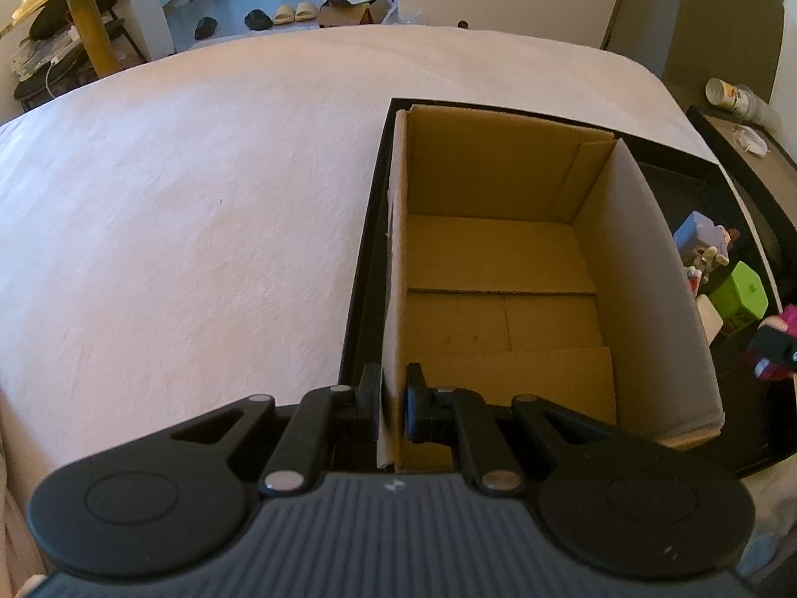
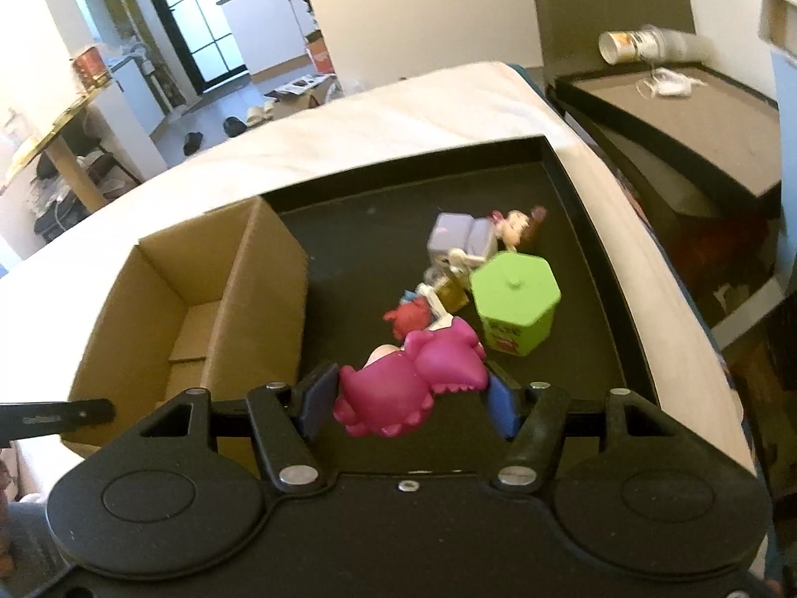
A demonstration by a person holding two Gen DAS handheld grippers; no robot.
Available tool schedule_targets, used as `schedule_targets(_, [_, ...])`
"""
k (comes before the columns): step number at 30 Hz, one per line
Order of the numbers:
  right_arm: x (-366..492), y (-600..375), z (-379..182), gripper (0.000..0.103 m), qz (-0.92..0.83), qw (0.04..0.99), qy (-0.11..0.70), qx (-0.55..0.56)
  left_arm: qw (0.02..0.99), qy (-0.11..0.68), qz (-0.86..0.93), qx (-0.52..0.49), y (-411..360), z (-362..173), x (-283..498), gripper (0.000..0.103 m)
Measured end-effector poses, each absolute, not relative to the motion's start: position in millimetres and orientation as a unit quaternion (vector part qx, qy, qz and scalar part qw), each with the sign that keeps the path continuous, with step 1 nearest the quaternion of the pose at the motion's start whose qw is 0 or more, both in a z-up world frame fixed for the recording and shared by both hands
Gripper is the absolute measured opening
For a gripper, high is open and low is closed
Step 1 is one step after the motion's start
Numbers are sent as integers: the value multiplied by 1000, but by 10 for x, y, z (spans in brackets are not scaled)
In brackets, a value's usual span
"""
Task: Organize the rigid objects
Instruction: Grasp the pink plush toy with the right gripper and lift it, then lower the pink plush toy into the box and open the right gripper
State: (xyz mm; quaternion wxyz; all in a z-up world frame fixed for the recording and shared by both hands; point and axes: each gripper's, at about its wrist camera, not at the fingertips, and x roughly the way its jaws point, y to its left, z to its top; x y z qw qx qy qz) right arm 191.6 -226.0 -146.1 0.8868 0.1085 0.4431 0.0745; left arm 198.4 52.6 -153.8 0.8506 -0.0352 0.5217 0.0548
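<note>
I hold pink toy [image 2: 413, 378] in right gripper [image 2: 406, 401] | stiff, light, slick; body-clamped | left gripper [image 1: 391, 406] pinches box [image 1: 642, 269] wall

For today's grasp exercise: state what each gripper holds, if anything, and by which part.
The left gripper is shut on the cardboard box, pinching its near side wall. The right gripper holds the pink toy figure across its body, sideways between the pads.

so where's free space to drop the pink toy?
Cardboard box floor is bare, wall to wall. Black tray is bare along its far wall and beside the box. Crowded around the green hexagonal box, where small toys cluster.
</note>
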Motion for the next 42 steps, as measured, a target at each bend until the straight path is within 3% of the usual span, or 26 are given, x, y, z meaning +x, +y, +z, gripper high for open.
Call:
schedule_targets(24, [2046,-1483,-978,61,159,898,409,31,853,516,55,-52,595,-1579,1952,9])
schedule_targets(42, [2249,-836,-1032,61,224,881,417,-19,855,510,50,-75,692,-1593,1941,9])
